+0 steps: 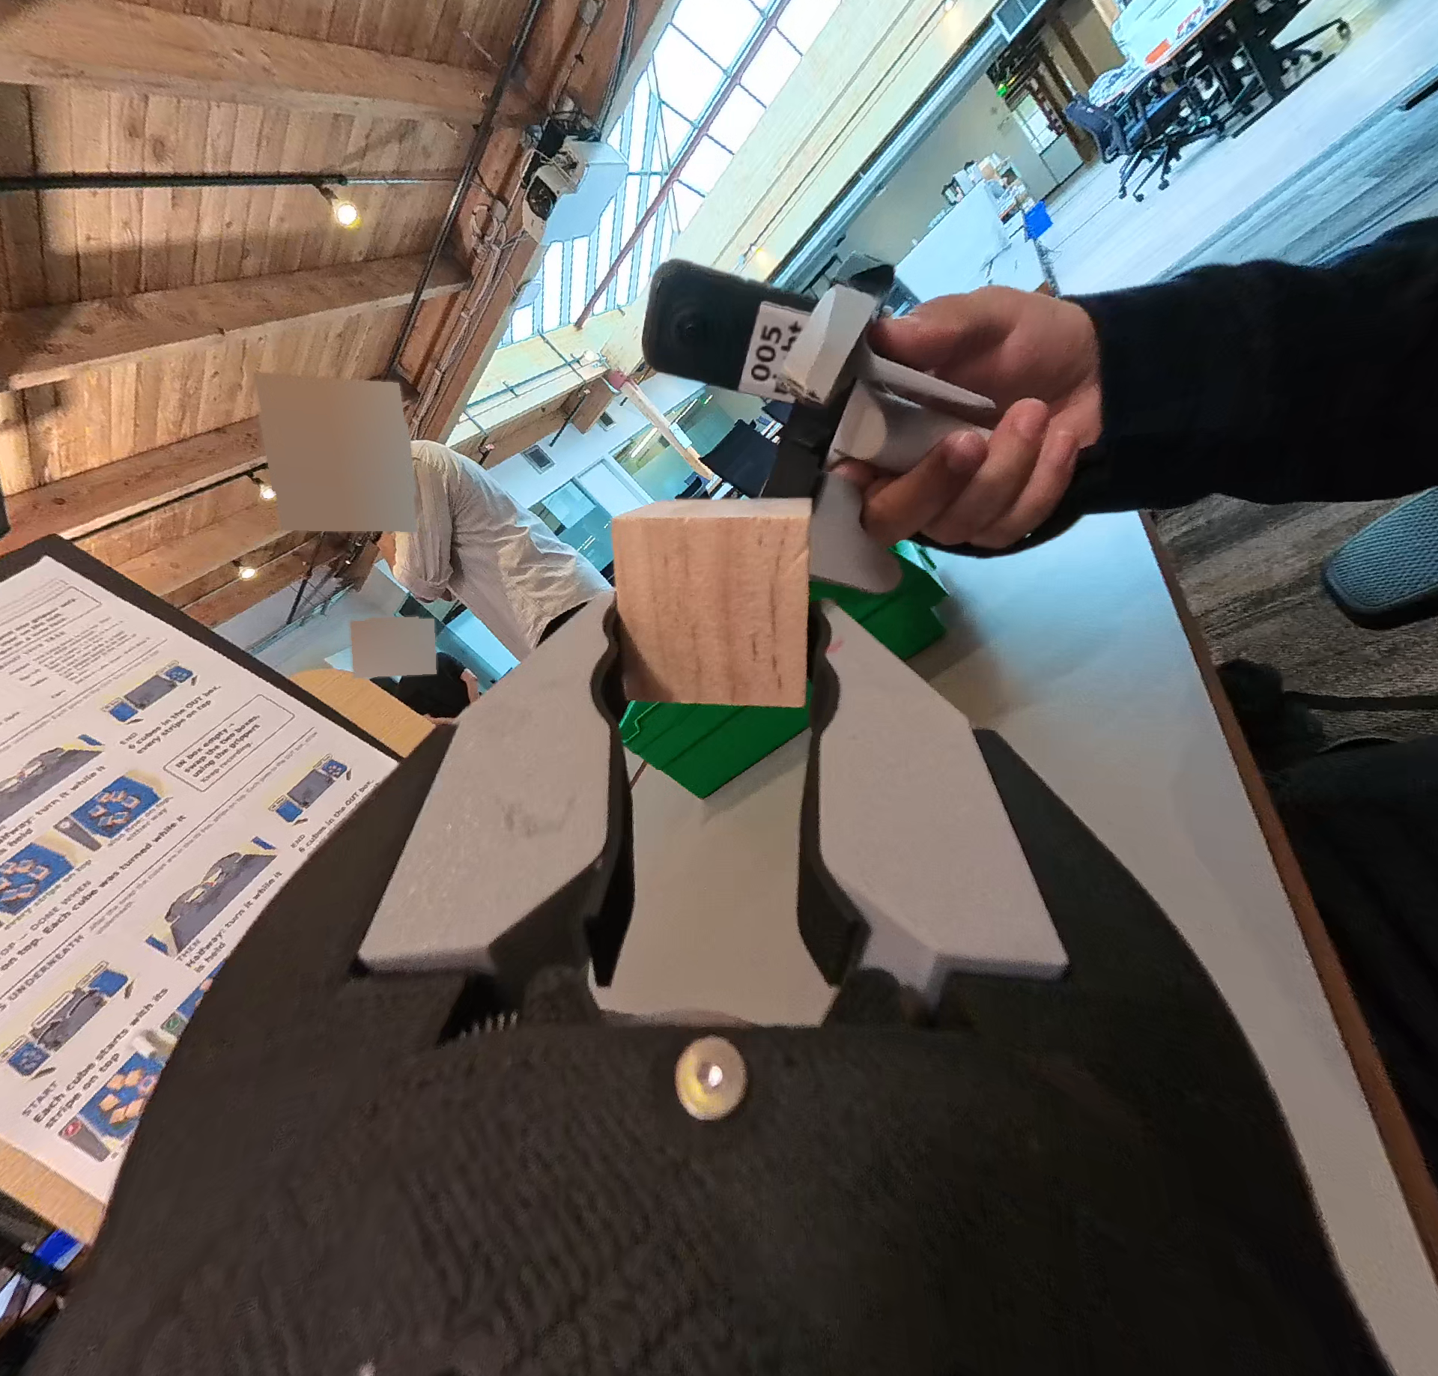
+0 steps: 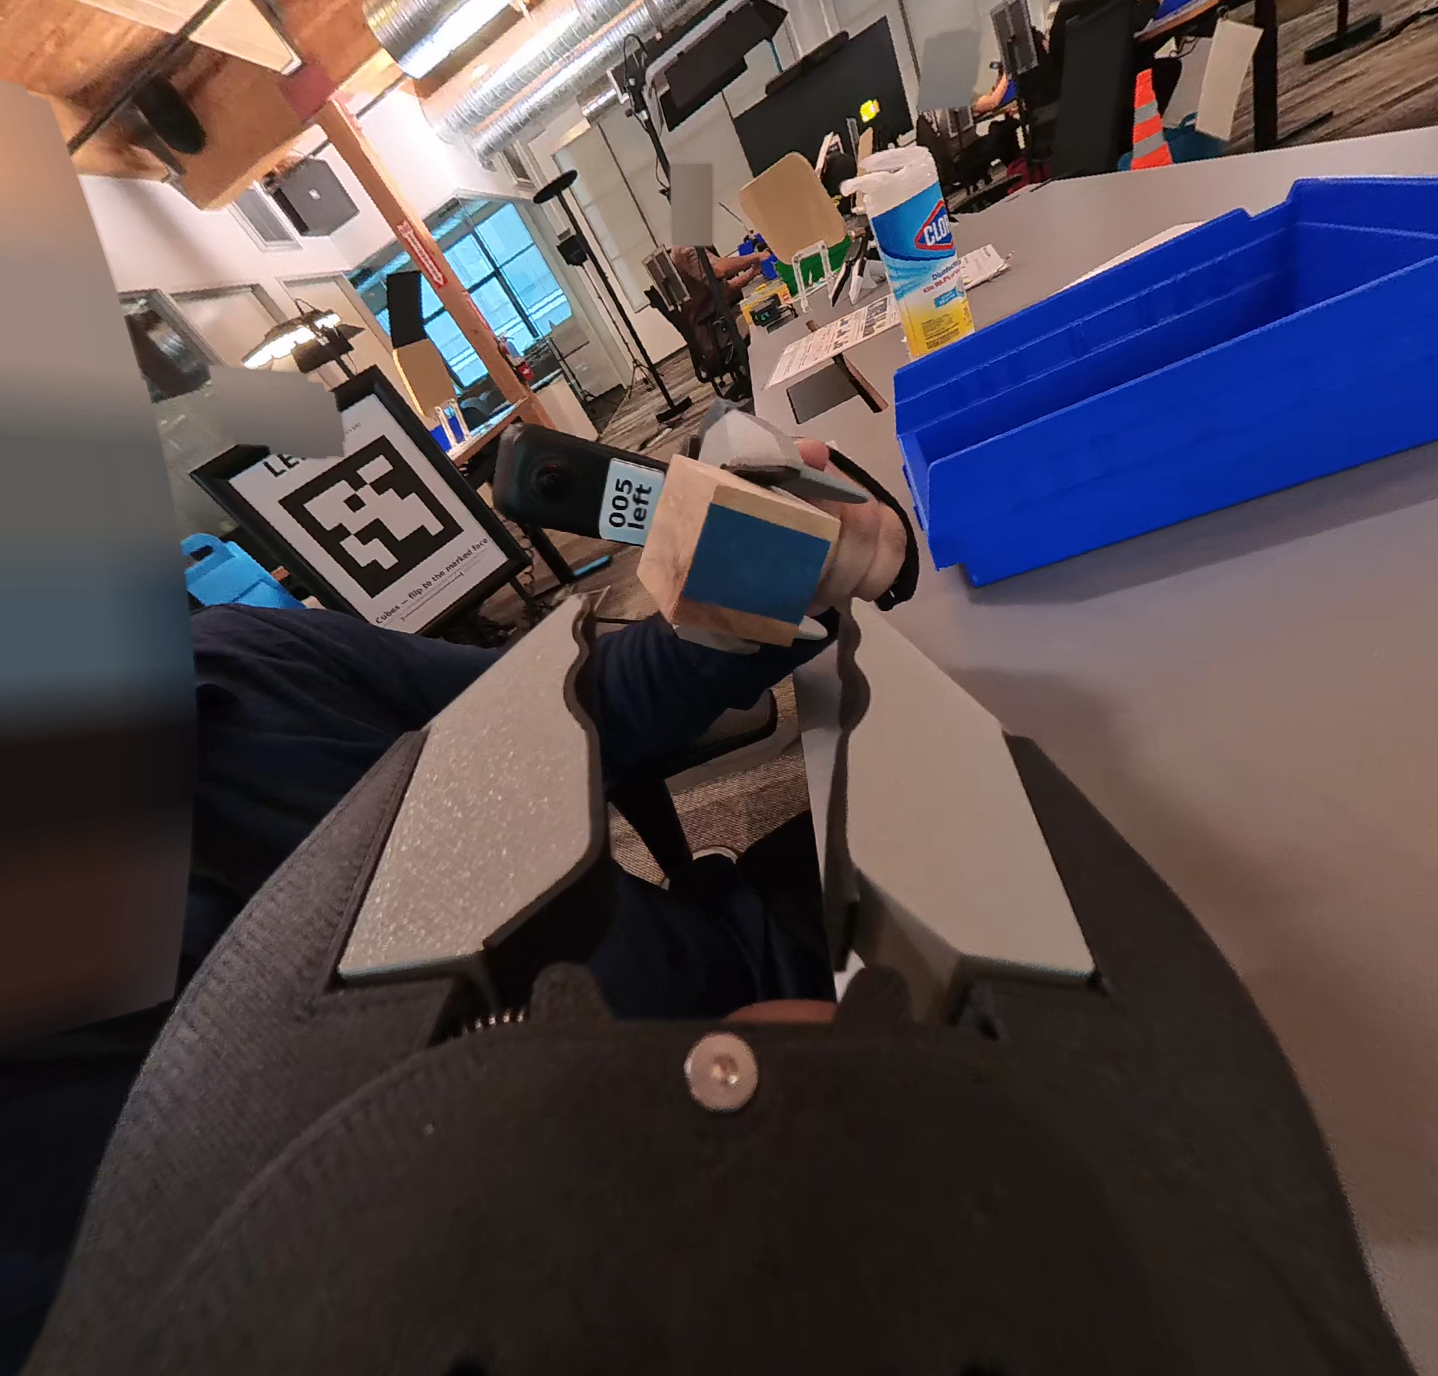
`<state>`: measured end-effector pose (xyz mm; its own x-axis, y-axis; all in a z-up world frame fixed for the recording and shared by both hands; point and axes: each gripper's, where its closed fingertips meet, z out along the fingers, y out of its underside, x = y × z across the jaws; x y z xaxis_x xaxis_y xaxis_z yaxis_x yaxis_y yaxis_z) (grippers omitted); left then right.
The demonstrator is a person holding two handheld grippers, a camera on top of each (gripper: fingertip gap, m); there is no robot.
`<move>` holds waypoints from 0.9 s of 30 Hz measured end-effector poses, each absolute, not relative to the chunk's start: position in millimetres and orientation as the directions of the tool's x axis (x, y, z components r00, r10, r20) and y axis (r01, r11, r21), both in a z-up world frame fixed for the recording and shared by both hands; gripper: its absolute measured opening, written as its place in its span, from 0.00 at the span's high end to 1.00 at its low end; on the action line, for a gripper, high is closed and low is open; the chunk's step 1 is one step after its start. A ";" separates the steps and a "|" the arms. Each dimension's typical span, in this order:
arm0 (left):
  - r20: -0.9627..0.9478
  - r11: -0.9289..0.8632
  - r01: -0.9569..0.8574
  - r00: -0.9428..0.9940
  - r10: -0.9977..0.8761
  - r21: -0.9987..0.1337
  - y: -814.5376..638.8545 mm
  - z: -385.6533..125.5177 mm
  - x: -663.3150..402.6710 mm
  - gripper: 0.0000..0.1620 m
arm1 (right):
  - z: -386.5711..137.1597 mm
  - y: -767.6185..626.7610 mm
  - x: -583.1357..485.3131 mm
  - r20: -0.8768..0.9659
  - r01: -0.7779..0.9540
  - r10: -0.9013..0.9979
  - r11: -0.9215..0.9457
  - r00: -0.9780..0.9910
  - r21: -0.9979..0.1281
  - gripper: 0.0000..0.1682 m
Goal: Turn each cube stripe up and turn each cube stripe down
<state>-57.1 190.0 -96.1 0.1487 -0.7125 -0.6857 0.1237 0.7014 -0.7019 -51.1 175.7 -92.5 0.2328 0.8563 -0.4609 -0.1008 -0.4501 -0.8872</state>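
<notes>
Cube (image 1: 712, 607) clamped in left gripper (image 1: 712, 638), held in air above table (image 1: 1089, 716), green bin (image 1: 700, 747) behind it. Blue stripe face (image 2: 751, 564) points toward right gripper (image 2: 712, 638), whose jaws are spread wide with nothing between them (it waits just short of the cube). Blue bin (image 2: 1167, 420) sits further right on table. Risk, as I judge: a handover regrip only catches cube's corner, left lets go early, cube drops off the edge
</notes>
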 end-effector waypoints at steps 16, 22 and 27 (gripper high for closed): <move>-0.740 0.746 0.122 0.093 -0.666 -0.655 170.5 -104.6 -49.5 0.72 | -108.2 168.0 -80.2 -0.573 -0.064 0.814 -0.570 0.094 -0.819 0.72; -0.741 0.745 0.118 0.085 -0.666 -0.656 171.6 -104.8 -51.6 0.72 | -104.9 170.2 -81.0 -0.652 -0.118 0.758 -0.646 0.010 -0.754 0.74; -0.765 0.770 0.085 0.086 -0.638 -0.633 174.5 -108.4 -52.4 0.72 | -107.8 173.1 -81.6 -0.685 -0.123 0.729 -0.679 0.000 -0.723 0.75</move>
<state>-52.4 174.5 -108.4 0.0856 -0.6384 -0.7649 0.0848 0.7696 -0.6329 -81.6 173.1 -107.8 0.0003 0.7289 -0.6846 -0.1227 -0.6794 -0.7234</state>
